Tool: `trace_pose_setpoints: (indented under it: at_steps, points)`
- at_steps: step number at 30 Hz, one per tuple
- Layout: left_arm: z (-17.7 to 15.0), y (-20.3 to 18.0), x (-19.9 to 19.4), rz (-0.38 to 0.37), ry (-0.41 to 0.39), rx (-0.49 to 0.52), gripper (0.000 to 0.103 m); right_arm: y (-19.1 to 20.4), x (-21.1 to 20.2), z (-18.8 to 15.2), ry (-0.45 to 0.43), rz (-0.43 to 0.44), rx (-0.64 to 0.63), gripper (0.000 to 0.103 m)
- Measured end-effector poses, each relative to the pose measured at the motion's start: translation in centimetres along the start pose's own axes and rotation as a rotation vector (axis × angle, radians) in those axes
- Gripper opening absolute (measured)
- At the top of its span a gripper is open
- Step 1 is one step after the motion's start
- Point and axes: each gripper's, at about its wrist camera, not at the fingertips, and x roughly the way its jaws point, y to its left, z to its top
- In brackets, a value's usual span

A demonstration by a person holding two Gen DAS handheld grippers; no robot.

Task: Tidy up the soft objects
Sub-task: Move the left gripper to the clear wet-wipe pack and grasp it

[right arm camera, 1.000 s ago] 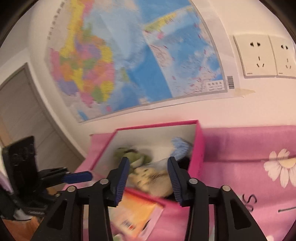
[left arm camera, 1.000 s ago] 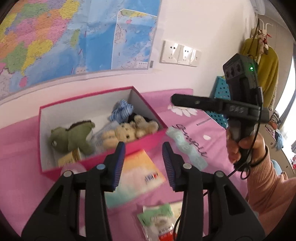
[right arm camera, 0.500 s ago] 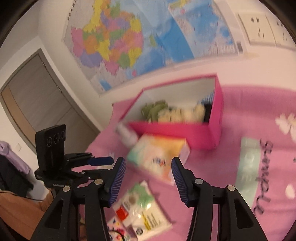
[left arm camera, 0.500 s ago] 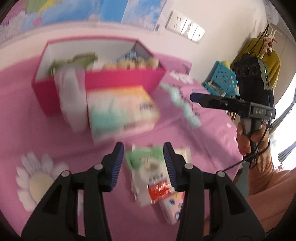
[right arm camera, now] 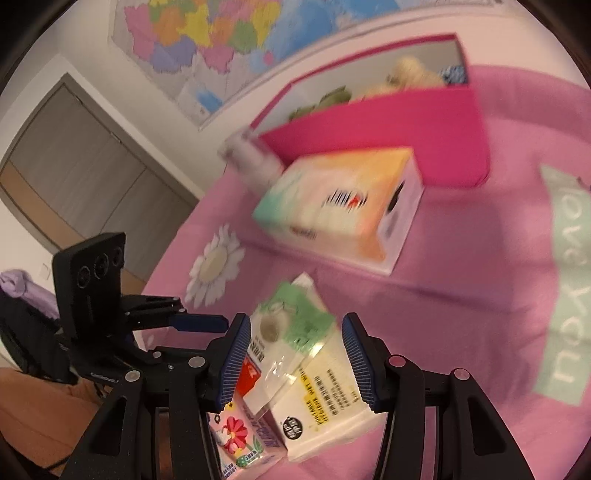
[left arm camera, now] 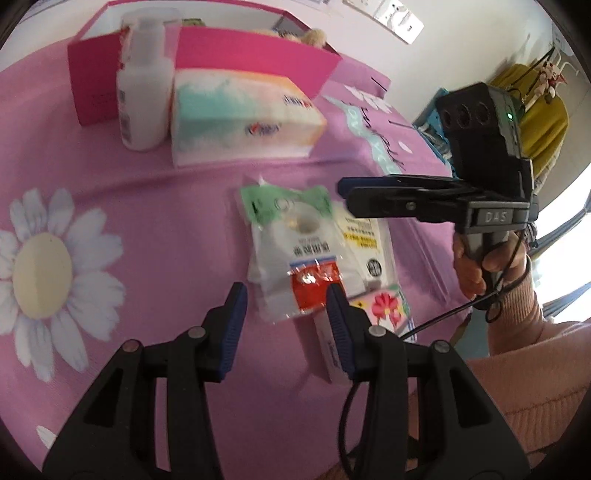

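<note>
Overhead, map [right arm camera: 207,33] above pink cloth [left arm camera: 155,229]

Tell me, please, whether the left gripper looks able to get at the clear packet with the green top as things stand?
Probably yes. The left gripper is open just short of the clear packet, which lies on top of the small pile with nothing over it. The right gripper hovers close beside it and could crowd the approach.

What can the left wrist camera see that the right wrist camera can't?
Only the left wrist view shows the person's hand in a pink sleeve and the yellow garment. Only the right wrist view shows the wall map and grey door. Both show the pink box, tissue box, white bottle and the green-topped packet.
</note>
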Motion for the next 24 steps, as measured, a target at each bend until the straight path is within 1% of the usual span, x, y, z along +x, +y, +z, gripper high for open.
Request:
trace_pose_setpoints:
  at_steps: [3, 7, 9, 10, 11, 12, 13, 15, 16, 19, 22, 24]
  points:
    - [-0.3, -0.3, 0.6, -0.002, 0.024, 0.007, 0.046, 0.1, 0.8, -0.6, 0.021, 0.009, 0.005, 0.053]
    - [0.0, -0.2, 0.8, -0.010, 0.012, -0.005, 0.046, 0.1, 1.0, -0.8, 0.011, 0.016, 0.014, 0.053]
    - [0.2, 0.0, 0.9, 0.010, 0.006, -0.012, 0.041, 0.0, 1.0, -0.7, 0.006, 0.014, 0.019, 0.052]
    - [0.3, 0.1, 1.0, 0.022, 0.004, -0.016, 0.034, 0.1, 0.9, -0.8, 0.005, 0.014, 0.019, 0.052]
    - [0.4, 0.3, 1.2, 0.030, 0.005, -0.021, 0.029, 0.2, 0.9, -0.8, 0.006, 0.013, 0.015, 0.051]
    - [0.5, 0.6, 1.3, 0.034, 0.004, -0.028, 0.029, 0.3, 0.9, -0.8, 0.005, 0.010, 0.009, 0.047]
    - [0.8, 0.8, 1.6, 0.030, 0.004, -0.035, 0.029, 0.5, 1.1, -0.9, 0.006, 0.009, 0.004, 0.037]
    - [0.9, 1.1, 1.6, 0.019, -0.002, -0.046, 0.029, 0.7, 1.2, -1.1, 0.015, 0.007, -0.005, 0.024]
    - [0.9, 1.2, 1.5, 0.016, -0.004, -0.050, 0.029, 0.8, 1.5, -1.2, 0.020, 0.006, -0.007, 0.023]
    - [0.7, 1.1, 1.4, 0.001, -0.004, -0.053, 0.029, 0.9, 1.5, -1.5, 0.008, 0.005, -0.004, 0.022]
    - [0.7, 0.4, 1.1, 0.001, -0.013, -0.032, 0.029, 0.9, 1.8, -1.3, 0.002, 0.001, -0.003, 0.022]
    - [0.8, -0.2, 1.0, -0.023, -0.014, -0.019, 0.029, 0.9, 1.8, -1.2, -0.002, -0.001, -0.008, 0.022]
